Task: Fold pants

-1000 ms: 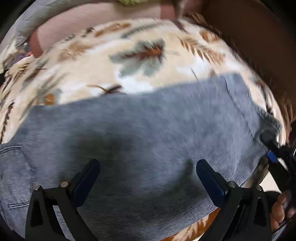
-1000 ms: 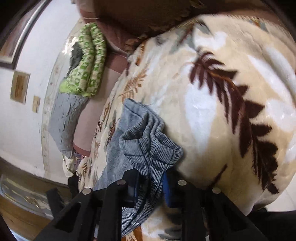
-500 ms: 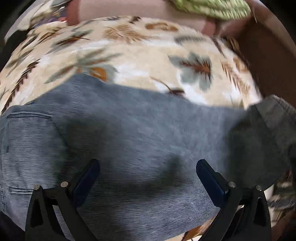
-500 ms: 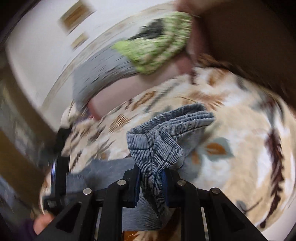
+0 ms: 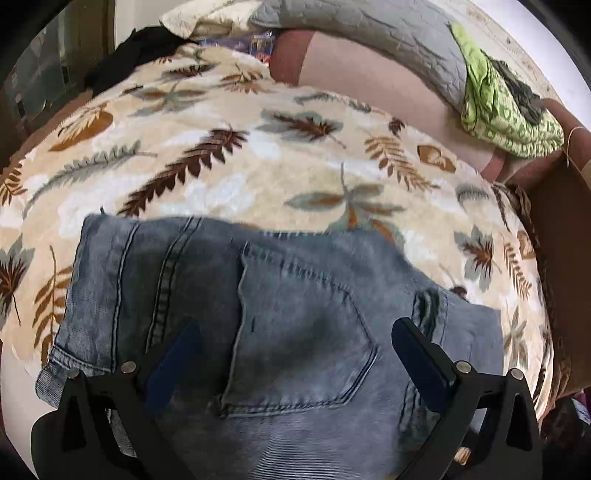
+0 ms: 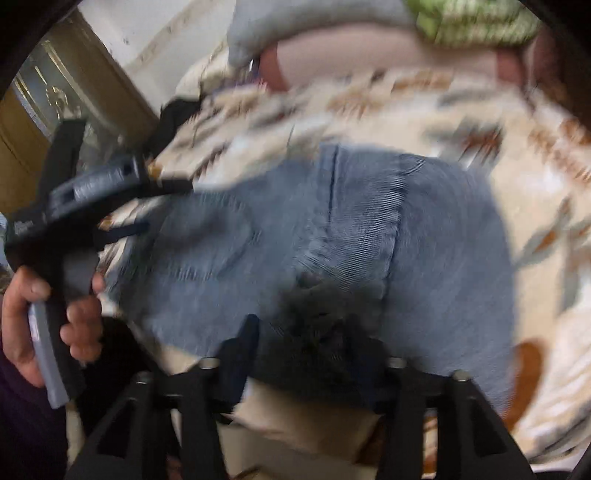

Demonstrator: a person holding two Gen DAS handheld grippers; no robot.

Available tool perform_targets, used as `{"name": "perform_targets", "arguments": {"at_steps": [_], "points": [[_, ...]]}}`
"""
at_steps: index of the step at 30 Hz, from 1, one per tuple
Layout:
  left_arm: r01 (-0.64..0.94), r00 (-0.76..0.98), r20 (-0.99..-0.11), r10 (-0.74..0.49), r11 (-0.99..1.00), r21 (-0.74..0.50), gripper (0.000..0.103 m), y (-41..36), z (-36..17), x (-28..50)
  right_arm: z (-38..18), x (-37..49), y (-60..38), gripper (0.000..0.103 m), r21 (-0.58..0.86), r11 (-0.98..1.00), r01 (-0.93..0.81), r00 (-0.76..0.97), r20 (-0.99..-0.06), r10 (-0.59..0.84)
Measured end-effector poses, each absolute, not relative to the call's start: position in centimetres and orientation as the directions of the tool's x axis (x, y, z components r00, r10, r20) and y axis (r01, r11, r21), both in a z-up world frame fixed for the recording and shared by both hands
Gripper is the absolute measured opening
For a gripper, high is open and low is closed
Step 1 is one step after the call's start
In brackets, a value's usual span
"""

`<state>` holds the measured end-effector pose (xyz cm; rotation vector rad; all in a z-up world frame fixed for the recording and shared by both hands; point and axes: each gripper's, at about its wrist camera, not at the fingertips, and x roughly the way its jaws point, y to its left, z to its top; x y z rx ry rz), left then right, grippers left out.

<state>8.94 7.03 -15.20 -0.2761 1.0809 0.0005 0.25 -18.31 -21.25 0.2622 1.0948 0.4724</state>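
The blue-grey denim pants [image 5: 295, 325] lie folded on a cream blanket printed with brown and grey leaves [image 5: 221, 166], filling the lower middle of the left wrist view. A back pocket [image 5: 299, 332] faces up in the centre of the frame, with a seam running down the fabric to its left.

The left gripper [image 5: 295, 354] stands wide apart at the bottom of that view, one blue-padded finger at lower left and the other at lower right, the pocket lying between them. Whether the pads touch the cloth cannot be told.

In the right wrist view, which is blurred, the pants [image 6: 332, 240] spread across the centre, with a hem or band edge crossing the upper middle. The right gripper [image 6: 310, 354] sits at the bottom centre, its fingers parted, with a dark bunch of denim between them; whether it grips that cloth cannot be told. At the left edge a hand [image 6: 40, 314] holds the other gripper's handle.

Along the top of the left wrist view lie a grey quilted cover [image 5: 369, 33] and a green patterned cloth [image 5: 506, 110].
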Motion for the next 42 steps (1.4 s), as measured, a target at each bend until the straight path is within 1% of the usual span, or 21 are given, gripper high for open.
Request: {"name": "perform_targets", "arguments": {"at_steps": [4,5,8,11,13,14,15,17,19,21,23,24,27,30,33,36,38,40,42], "points": [[-0.090,0.479,-0.865,-0.147,0.972,-0.215,0.103,5.5,-15.3,8.7,-20.1,-1.2,-21.3,0.054,0.538,0.799,-0.268,0.394,-0.696,0.601],[-0.067,0.484,-0.861,-0.155,0.975,-0.213,0.103,4.7,-15.1,8.4,-19.5,-1.7,-22.9,0.054,0.552,0.793,-0.257,0.432,-0.668,0.606],[0.024,0.488,-0.850,-0.198,0.977,-0.214,0.103,1.3,-14.6,8.1,-18.3,-1.6,-26.2,0.054,0.524,0.828,-0.200,0.538,-0.648,0.540],[0.103,0.494,-0.840,-0.225,0.974,-0.200,0.103,-1.6,-14.4,7.6,-18.2,-0.2,-29.5,0.053,0.491,0.867,-0.091,0.614,-0.657,0.436],[0.160,0.490,-0.842,-0.225,0.973,-0.167,0.103,-3.8,-14.7,7.3,-18.1,1.5,-30.0,0.050,0.469,0.881,-0.064,0.633,-0.664,0.399],[0.185,0.484,-0.847,-0.219,0.972,-0.145,0.103,-4.8,-15.0,7.1,-18.2,2.5,-30.0,0.045,0.458,0.887,-0.064,0.636,-0.666,0.390],[0.211,0.475,-0.855,-0.208,0.970,-0.119,0.103,-5.8,-15.4,6.9,-18.0,3.5,-29.6,0.043,0.449,0.891,-0.065,0.636,-0.670,0.383],[0.242,0.456,-0.870,-0.190,0.967,-0.084,0.103,-7.0,-16.3,6.7,-18.5,5.4,-29.1,0.040,0.440,0.896,-0.067,0.630,-0.677,0.379],[0.256,0.421,-0.895,-0.150,0.966,-0.042,0.103,-7.7,-17.9,6.6,-19.4,7.5,-28.9,0.040,0.461,0.884,-0.072,0.604,-0.685,0.407],[0.268,0.371,-0.922,-0.109,0.963,-0.006,0.103,-8.1,-19.7,6.5,-20.9,9.7,-28.6,0.040,0.477,0.877,-0.053,0.549,-0.720,0.425],[0.263,0.342,-0.933,-0.110,0.965,-0.017,0.103,-7.7,-21.2,6.6,-23.3,11.9,-28.1,0.040,0.471,0.882,-0.014,0.474,-0.774,0.421],[0.265,0.359,-0.926,-0.118,0.964,-0.020,0.103,-7.6,-21.1,6.6,-24.0,12.1,-28.1,0.039,0.476,0.879,-0.007,0.465,-0.777,0.424],[0.280,0.347,-0.930,-0.121,0.960,-0.020,0.103,-7.4,-20.6,6.6,-23.3,11.5,-28.9,0.039,0.520,0.854,0.003,0.494,-0.744,0.451],[0.257,0.368,-0.921,-0.128,0.966,-0.032,0.103,-6.3,-19.5,6.0,-21.8,9.1,-30.3,0.039,0.566,0.824,-0.014,0.550,-0.684,0.479],[0.234,0.411,-0.903,-0.129,0.972,-0.032,0.103,-5.1,-18.2,5.3,-21.1,6.2,-30.8,0.039,0.581,0.814,-0.020,0.569,-0.663,0.487],[0.220,0.434,-0.894,-0.113,0.975,-0.016,0.103,-4.5,-18.0,4.8,-21.3,3.6,-29.5,0.039,0.503,0.864,-0.024,0.552,-0.714,0.431],[0.225,0.407,-0.910,-0.082,0.974,0.013,0.103,-4.8,-19.0,5.4,-23.0,2.8,-28.3,0.040,0.444,0.896,-0.003,0.493,-0.779,0.387],[0.214,0.382,-0.920,-0.088,0.977,-0.005,0.103,-4.5,-20.0,5.5,-23.1,2.4,-27.7,0.040,0.402,0.916,-0.004,0.504,-0.790,0.349],[0.199,0.385,-0.915,-0.120,0.979,-0.044,0.103,-3.7,-19.3,5.2,-22.1,2.2,-27.2,0.041,0.373,0.928,-0.020,0.501,-0.799,0.332]]}}
